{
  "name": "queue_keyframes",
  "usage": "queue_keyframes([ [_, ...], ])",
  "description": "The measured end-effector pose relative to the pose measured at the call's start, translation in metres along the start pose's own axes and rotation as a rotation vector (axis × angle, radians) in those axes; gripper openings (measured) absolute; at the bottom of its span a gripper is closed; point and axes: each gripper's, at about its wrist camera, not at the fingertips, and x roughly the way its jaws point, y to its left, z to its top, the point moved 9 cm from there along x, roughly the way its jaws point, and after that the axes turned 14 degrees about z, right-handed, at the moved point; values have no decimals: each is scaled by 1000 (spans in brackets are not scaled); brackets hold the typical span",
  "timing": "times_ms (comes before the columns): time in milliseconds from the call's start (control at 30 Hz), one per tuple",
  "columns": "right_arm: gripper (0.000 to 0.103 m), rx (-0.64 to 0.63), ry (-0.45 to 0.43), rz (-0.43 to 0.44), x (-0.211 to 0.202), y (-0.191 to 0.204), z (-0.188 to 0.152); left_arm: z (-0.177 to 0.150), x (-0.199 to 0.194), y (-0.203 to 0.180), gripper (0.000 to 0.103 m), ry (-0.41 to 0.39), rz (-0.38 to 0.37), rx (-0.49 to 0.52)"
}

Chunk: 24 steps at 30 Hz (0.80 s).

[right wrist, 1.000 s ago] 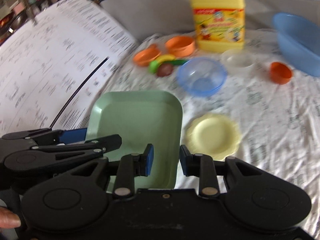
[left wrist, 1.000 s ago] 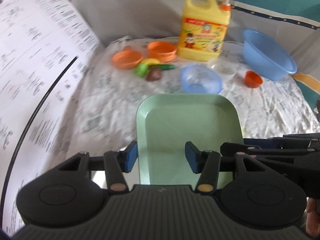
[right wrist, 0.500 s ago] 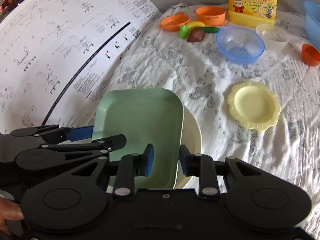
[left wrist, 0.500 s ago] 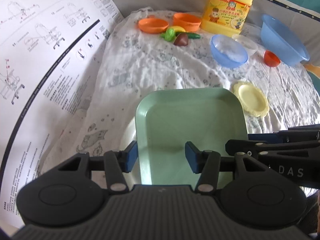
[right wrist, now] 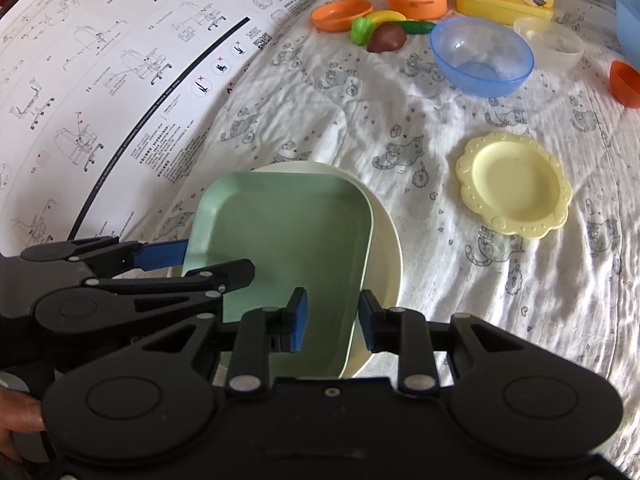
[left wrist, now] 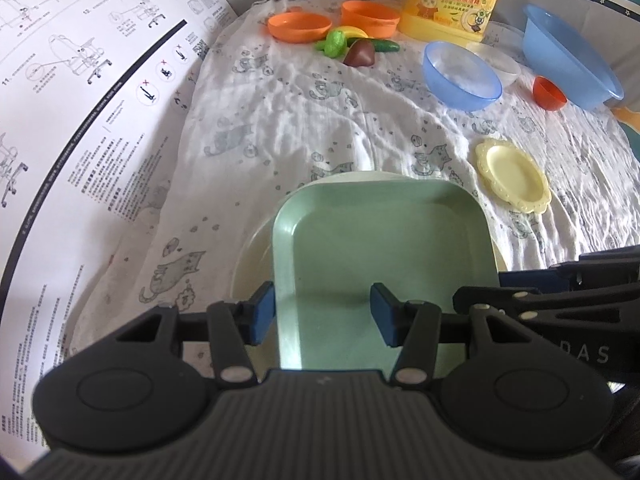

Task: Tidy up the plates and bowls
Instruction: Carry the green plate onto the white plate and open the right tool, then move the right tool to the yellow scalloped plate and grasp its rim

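right wrist view: right tongs (right wrist: 330,322) clamp the green tray (right wrist: 288,240)'s right rim; left tongs (left wrist: 322,318), half open, straddle its left rim, grip unclear. tray hangs over the near cream plate (right wrist: 386,248); uneven release could tip it off.

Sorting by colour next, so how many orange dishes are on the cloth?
3: a shallow orange dish and a deeper orange bowl at the far side beside the toy food, and a small orange cup far right. Others may be hidden.

the cloth (right wrist: 320,128) beyond the green tray (right wrist: 288,232) lay bare and passable. further, the yellow plate (right wrist: 514,184), blue bowl (right wrist: 482,54) and toy food (right wrist: 386,36) blocked the way.
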Motion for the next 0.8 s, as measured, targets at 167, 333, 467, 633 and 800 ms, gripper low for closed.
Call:
queue_keyframes([
  [167, 29, 14, -2, 0, 1, -5, 1, 3, 4, -3, 51, 5, -2, 2],
  [333, 36, 27, -9, 12, 3, -7, 4, 5, 5, -5, 58, 3, -8, -3],
  [467, 52, 17, -40, 20, -3, -5, 9, 13, -3, 7, 82, -45, 51, -35],
  [633, 100, -31, -108, -7, -21, -4, 16, 23, -13, 26, 103, -88, 50, -108],
  [800, 103, -72, -122, -38, -31, -4, 17, 28, -14, 31, 103, -89, 37, -152],
])
